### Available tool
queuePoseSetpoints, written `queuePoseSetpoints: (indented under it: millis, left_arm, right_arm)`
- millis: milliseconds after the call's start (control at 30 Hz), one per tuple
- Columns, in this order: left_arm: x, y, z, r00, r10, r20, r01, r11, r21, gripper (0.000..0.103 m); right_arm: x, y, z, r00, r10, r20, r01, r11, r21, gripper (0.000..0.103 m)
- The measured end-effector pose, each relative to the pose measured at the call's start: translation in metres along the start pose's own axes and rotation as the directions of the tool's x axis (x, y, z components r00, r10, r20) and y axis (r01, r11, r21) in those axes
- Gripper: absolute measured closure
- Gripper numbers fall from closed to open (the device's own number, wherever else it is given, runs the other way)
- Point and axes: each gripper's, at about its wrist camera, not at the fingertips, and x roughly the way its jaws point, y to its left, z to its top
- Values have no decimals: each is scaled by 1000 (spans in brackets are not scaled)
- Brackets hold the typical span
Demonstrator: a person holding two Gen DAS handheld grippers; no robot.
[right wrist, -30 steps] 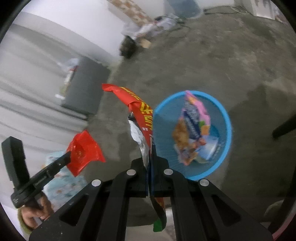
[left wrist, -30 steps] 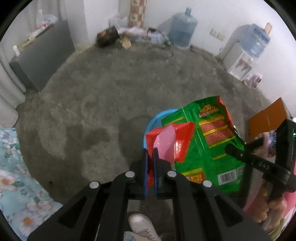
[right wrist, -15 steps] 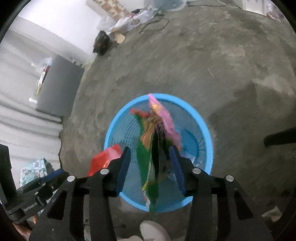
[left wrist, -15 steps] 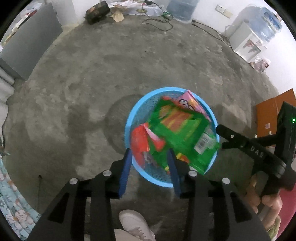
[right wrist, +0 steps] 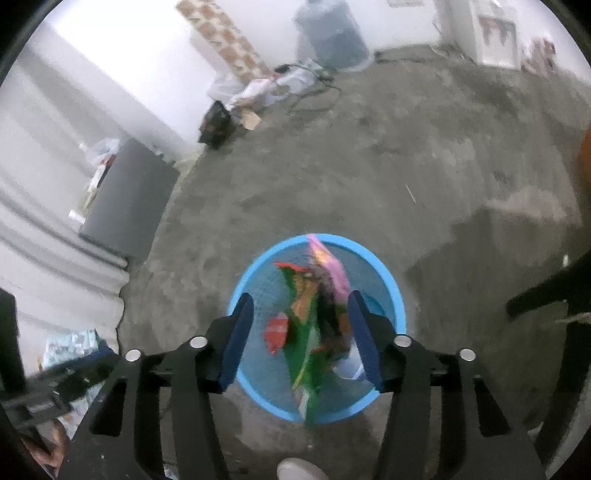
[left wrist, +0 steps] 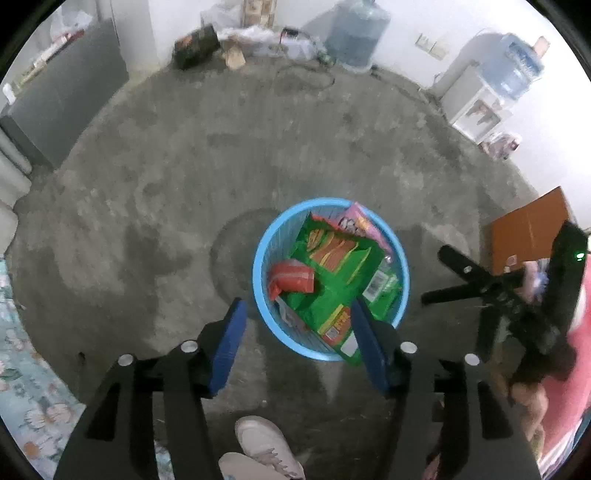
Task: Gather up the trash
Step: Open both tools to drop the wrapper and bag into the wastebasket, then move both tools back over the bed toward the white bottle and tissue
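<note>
We held black grippers: the left gripper (left wrist: 297, 334) carried blue-padded fingers (left wrist: 228, 343), silver screws; we wore white sneakers (left wrist: 264, 448).

A bare grey concrete floor (left wrist: 258, 155) is carrying a round blue basket (left wrist: 266, 306) near its middle. A grey cabinet (left wrist: 62, 107) is standing at its left edge, water jugs (left wrist: 356, 35) and loose clutter (left wrist: 255, 40) along the far wall, an orange board (left wrist: 524, 232) at right.

1 blue basket (left wrist: 258, 275), 3 wrappers, 2 water jugs, 2 claws.
</note>
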Motion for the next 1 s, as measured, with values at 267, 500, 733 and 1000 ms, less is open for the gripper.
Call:
queuePoseSetpoints:
  millis: [267, 500, 733, 1000]
  left_arm:
    - [-127, 36, -56, 978, -5, 210, 11, 999, -32, 24]
    - [-252, 107, -181, 913, 111, 393, -34, 980, -197, 15]
    - [-362, 191, -343, 757, 450, 473, -127, 812, -569, 10]
    - [-418, 258, -514, 621, 690, 371, -88, 532, -842, 10]
  right_arm:
    - [-59, 82, -31, 994, 91, 68, -78, 982, -174, 32]
    - [-106, 146, -79, 975, 221, -1, -211, 928, -306, 25]
    - [-131, 200, -123, 924, 362, -123, -382, 864, -329, 25]
    - [-129, 312, -218, 765, 478, -432, -630, 693, -351, 25]
